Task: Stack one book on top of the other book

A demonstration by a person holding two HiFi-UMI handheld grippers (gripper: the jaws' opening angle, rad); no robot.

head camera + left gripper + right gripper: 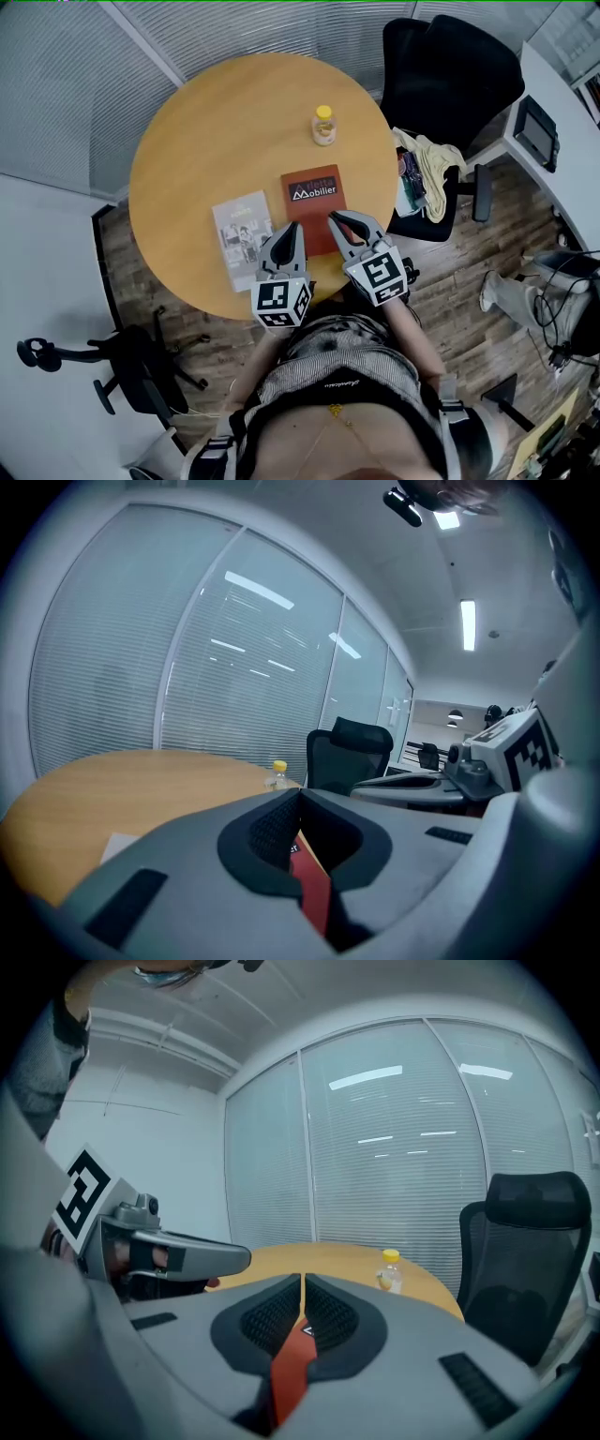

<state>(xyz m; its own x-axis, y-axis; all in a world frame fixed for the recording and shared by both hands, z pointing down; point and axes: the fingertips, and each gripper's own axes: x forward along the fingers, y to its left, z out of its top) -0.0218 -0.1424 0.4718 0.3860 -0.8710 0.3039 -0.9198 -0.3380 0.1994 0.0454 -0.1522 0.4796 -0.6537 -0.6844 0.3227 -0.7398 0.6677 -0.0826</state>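
Hidden in the head view beneath both sets of jaws: the near edge of the red book, titled "Mobilier", flat at the centre of the round wooden table. Cannot tell from above whether either tip touches its cover. Just left of it, flat and apart: a pale grey book, print too small to read, right edge partly covered by the left gripper. Hands concealed under the marker cubes; arms only partly visible, leading back to the torso at the frame's bottom.

Left gripper tilted slightly downward, jaws pressed together on nothing, red cover glimpsed through the gap behind the tips. Same for the right gripper: tilted down, jaws together, empty.

Farther up the frame, an upright yellow-capped bottle. At upper right, a black office chair.
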